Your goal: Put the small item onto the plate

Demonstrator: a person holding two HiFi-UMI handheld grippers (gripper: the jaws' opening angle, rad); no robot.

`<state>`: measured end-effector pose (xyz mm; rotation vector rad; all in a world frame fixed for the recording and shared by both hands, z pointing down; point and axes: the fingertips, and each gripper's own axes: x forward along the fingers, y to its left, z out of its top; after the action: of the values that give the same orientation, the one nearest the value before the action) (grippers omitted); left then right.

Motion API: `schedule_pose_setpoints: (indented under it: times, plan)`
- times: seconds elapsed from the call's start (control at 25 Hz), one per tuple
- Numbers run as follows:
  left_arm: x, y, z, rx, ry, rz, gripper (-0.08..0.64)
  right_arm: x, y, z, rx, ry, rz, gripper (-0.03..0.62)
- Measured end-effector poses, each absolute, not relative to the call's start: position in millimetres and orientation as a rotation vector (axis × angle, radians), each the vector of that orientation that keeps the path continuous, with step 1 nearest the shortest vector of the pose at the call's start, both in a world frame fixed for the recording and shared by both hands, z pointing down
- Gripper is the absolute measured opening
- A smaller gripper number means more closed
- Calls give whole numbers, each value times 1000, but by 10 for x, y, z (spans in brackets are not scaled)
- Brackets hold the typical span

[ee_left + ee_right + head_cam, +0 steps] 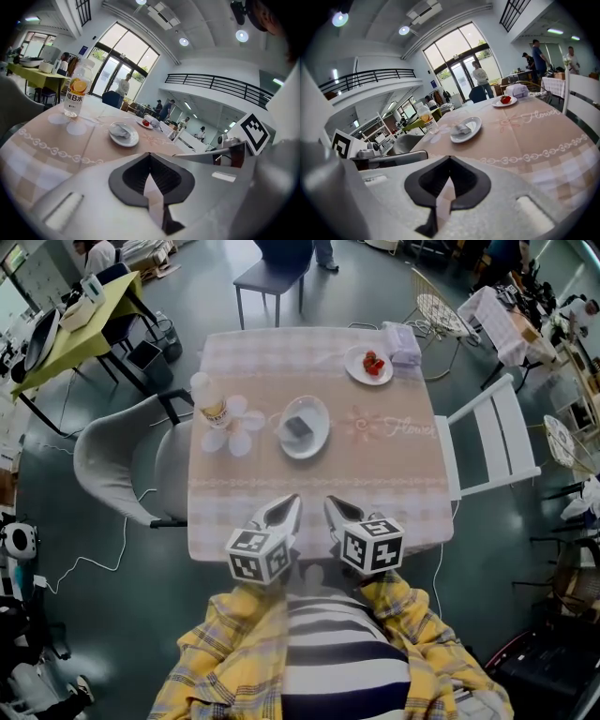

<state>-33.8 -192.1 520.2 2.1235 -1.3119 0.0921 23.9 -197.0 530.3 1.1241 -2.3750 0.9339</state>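
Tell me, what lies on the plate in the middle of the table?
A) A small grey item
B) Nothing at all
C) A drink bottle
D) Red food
A: the middle plate holds a small grey item. The red food lies on the far plate, and the bottle stands on the cloth beside the middle plate.

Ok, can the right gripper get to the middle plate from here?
Probably yes: only bare tablecloth lies between the right gripper and the middle plate; the bottle stands off to the side. Its jaws are shut.
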Motion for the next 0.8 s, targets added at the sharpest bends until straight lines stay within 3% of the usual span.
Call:
schedule_pose_setpoints:
  times: [0.8]
  plan:
    - [-112,-1392,5225,2141,-1299,107,2,375,-1351,5362,1093,-2389,869,0]
